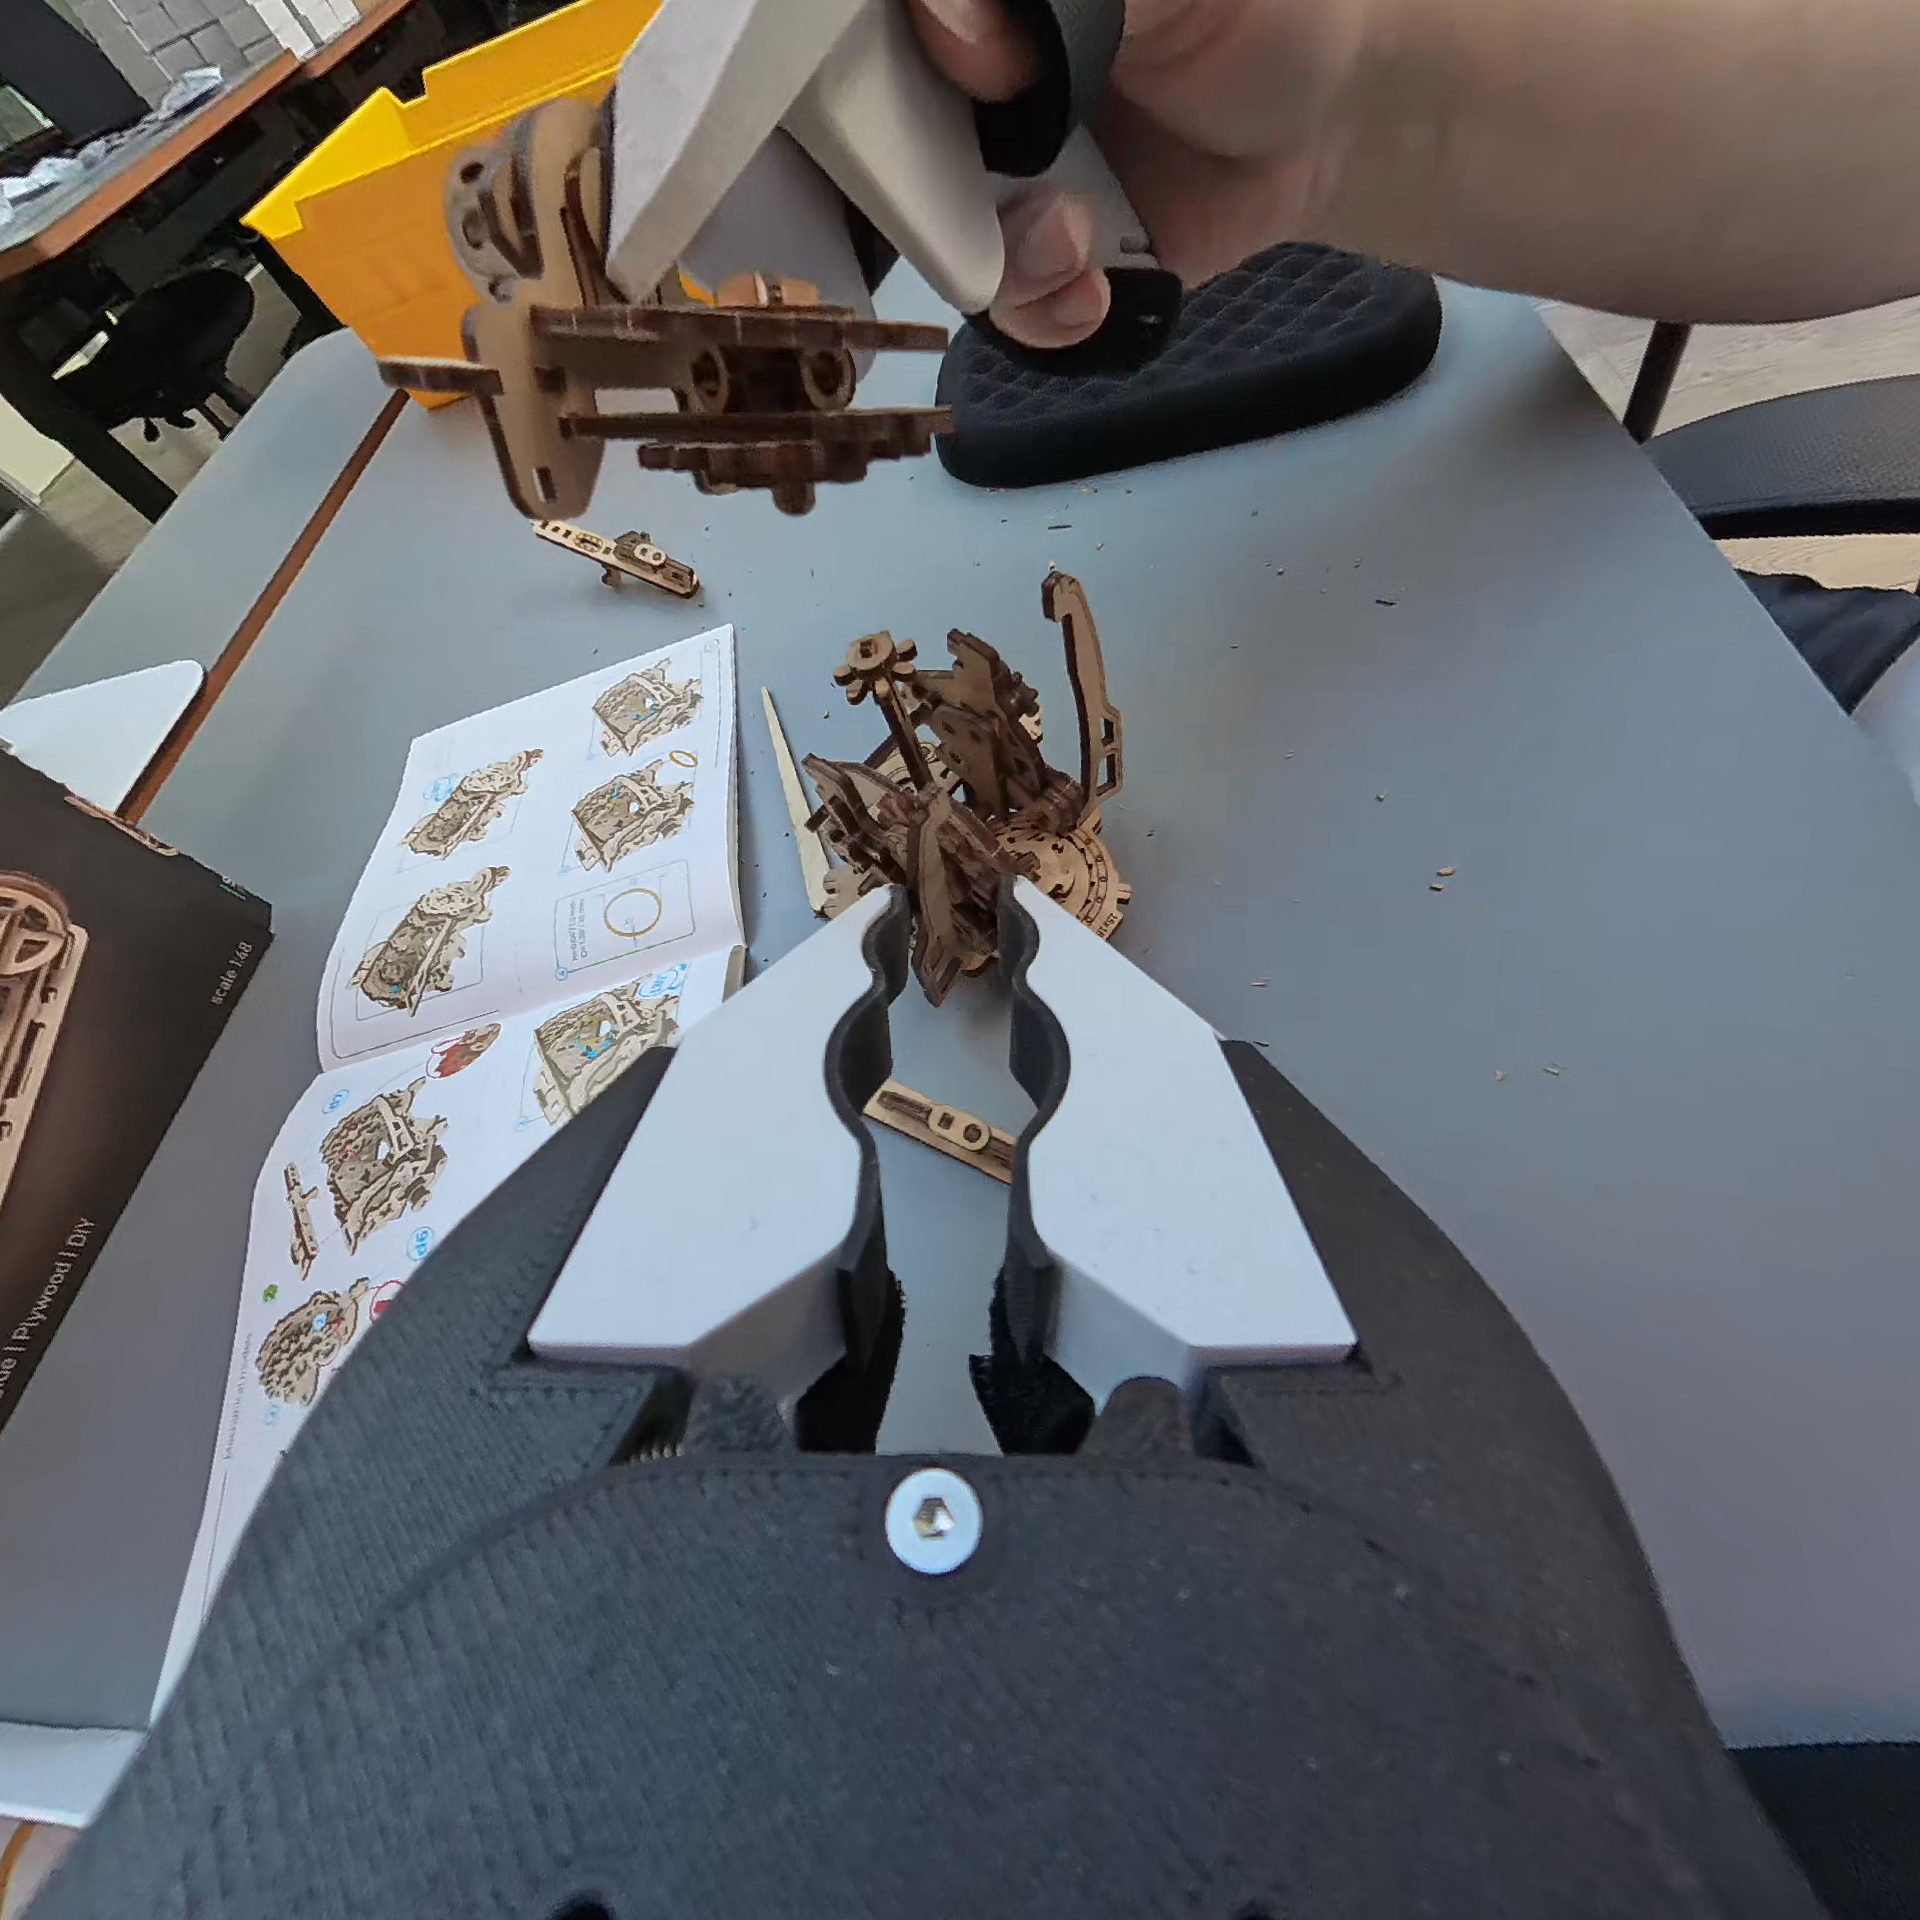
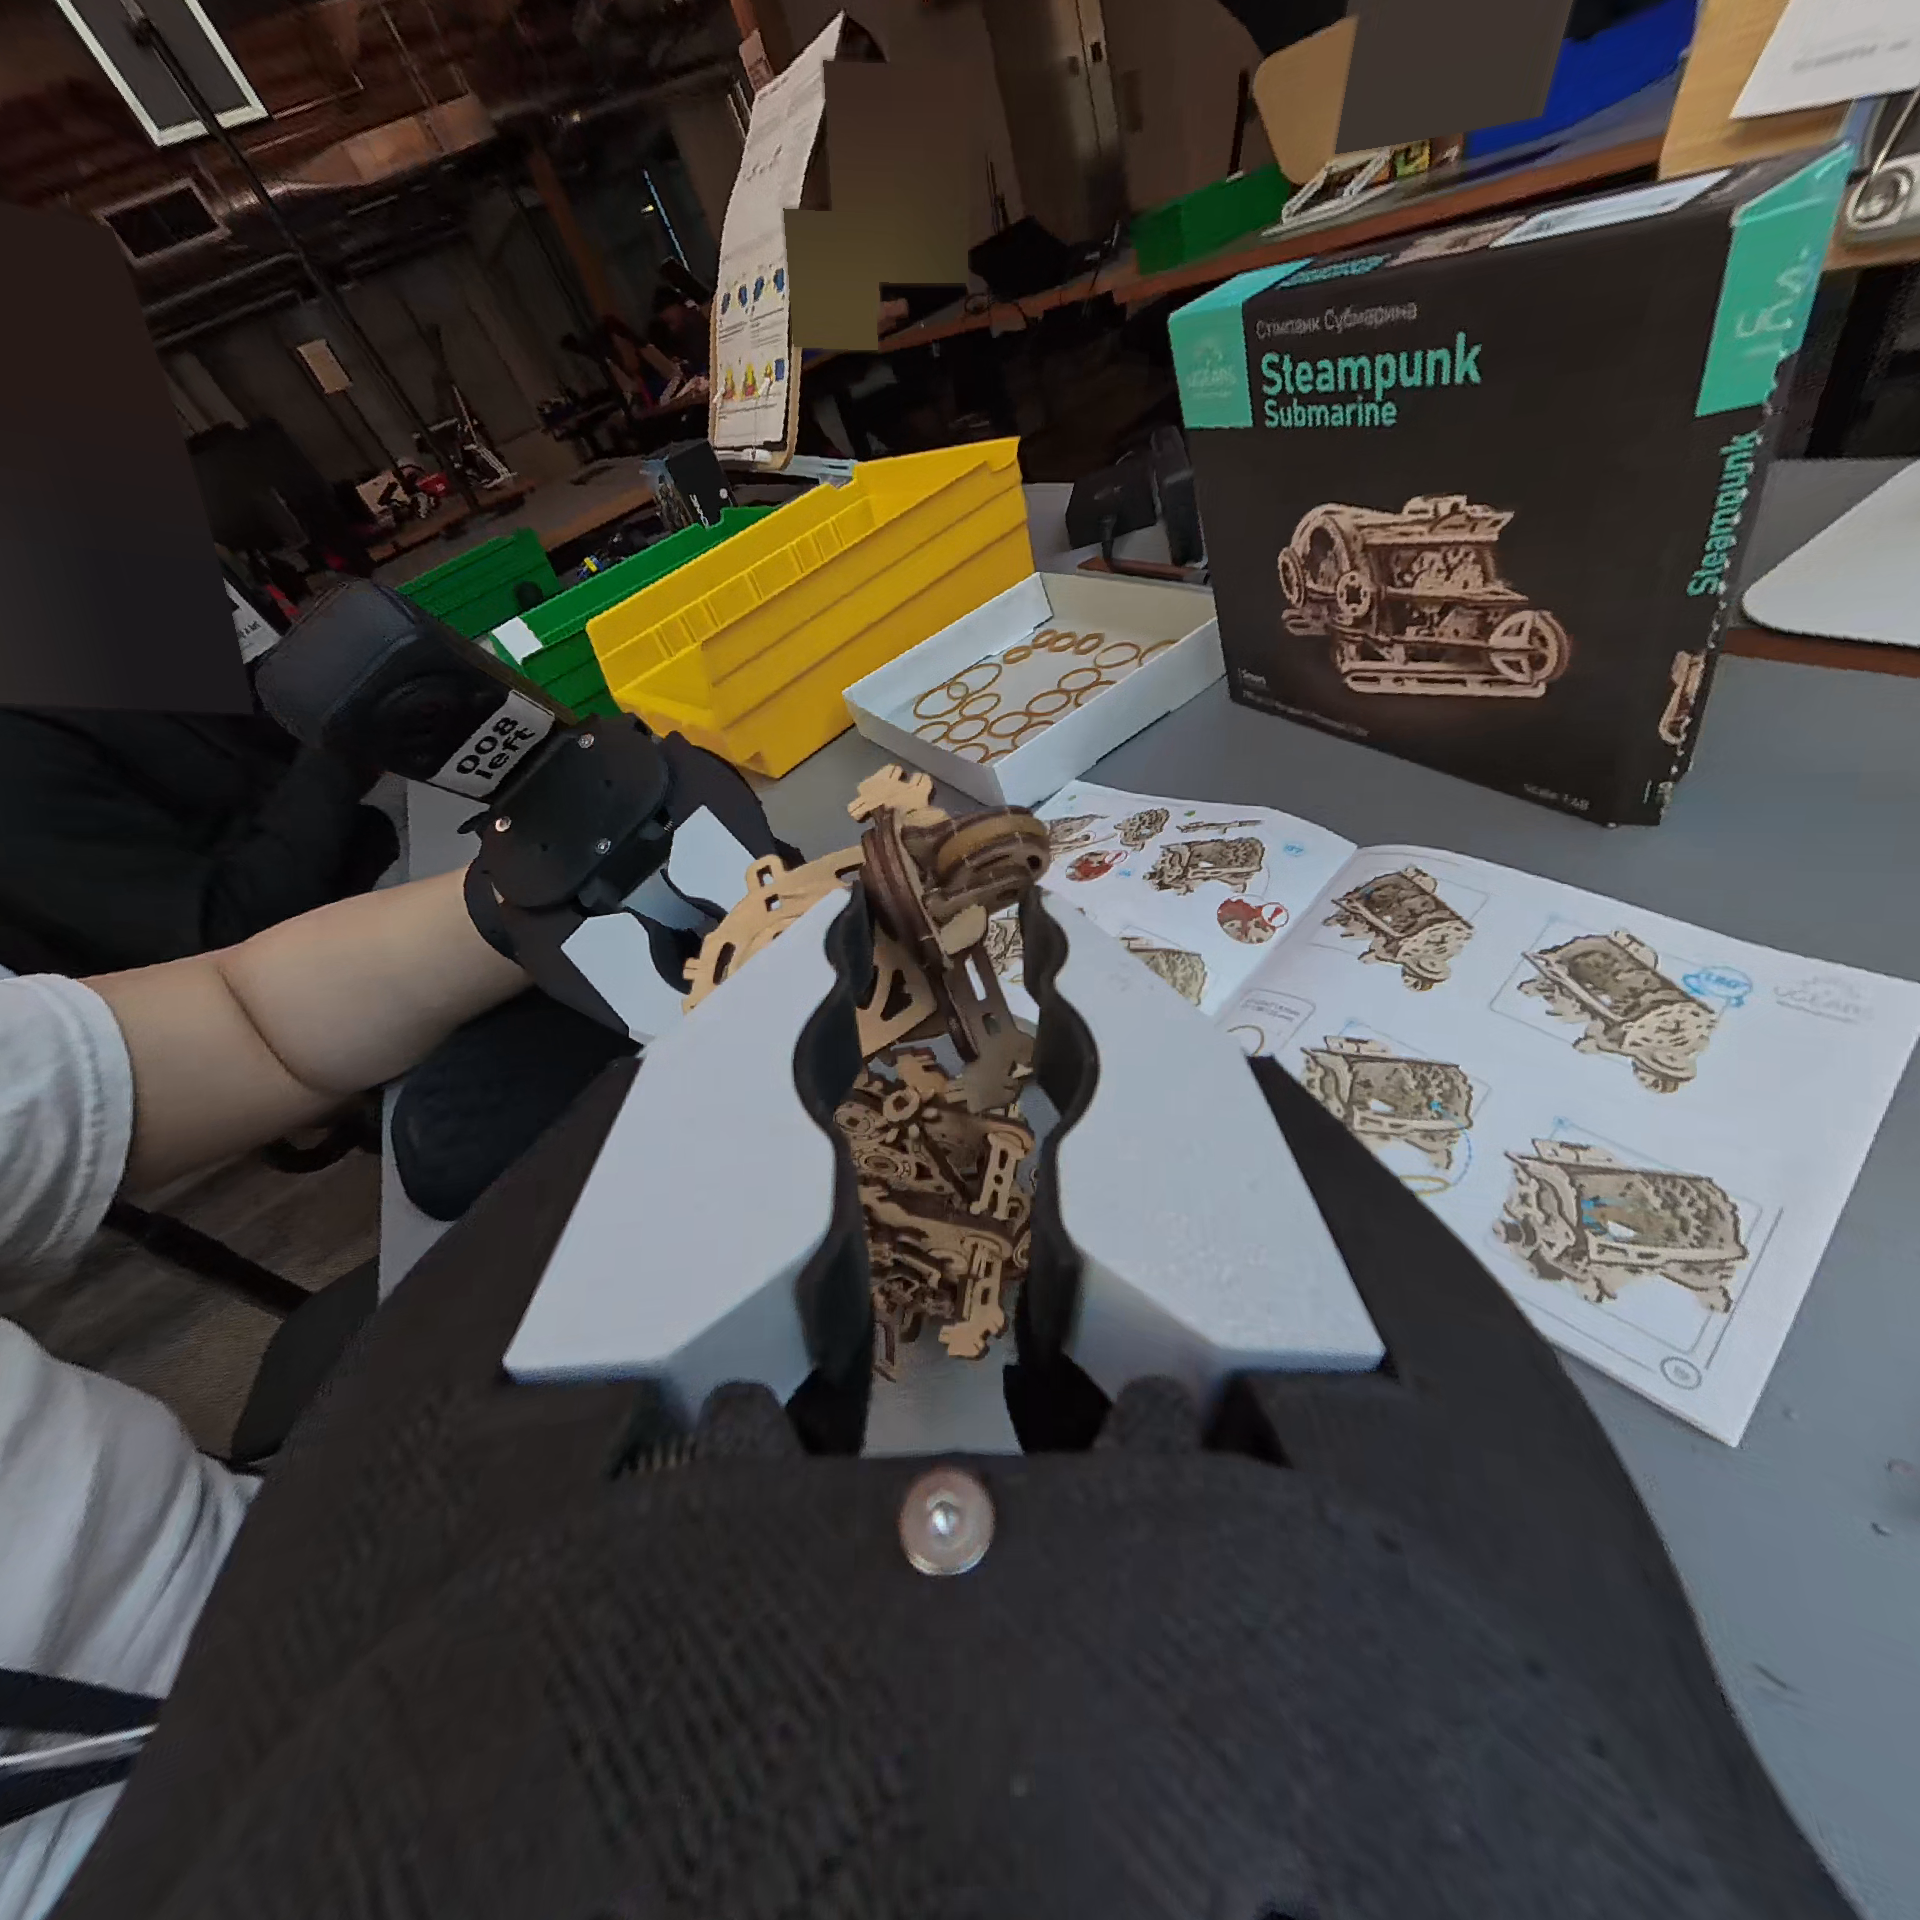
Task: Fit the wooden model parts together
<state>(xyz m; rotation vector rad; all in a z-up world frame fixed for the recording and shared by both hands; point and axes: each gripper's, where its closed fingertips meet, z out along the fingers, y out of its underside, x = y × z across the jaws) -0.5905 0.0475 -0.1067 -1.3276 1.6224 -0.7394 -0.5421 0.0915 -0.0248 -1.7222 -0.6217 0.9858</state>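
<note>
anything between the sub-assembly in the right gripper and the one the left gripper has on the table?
Nothing visible. In the left wrist view the right gripper holds its wooden sub-assembly up in the air, above and beyond the table assembly that the left gripper grips. Only open air and bare grey table lie between; the loose strip lies off to the side.

Grey matte worktop (image 1: 1455,727), wood-edged brown desk (image 1: 156,177) behind it with a black office chair (image 1: 177,343) underneath. Dim workshop hall beyond, long wooden shelf (image 2: 1455,197) along the right.
</note>
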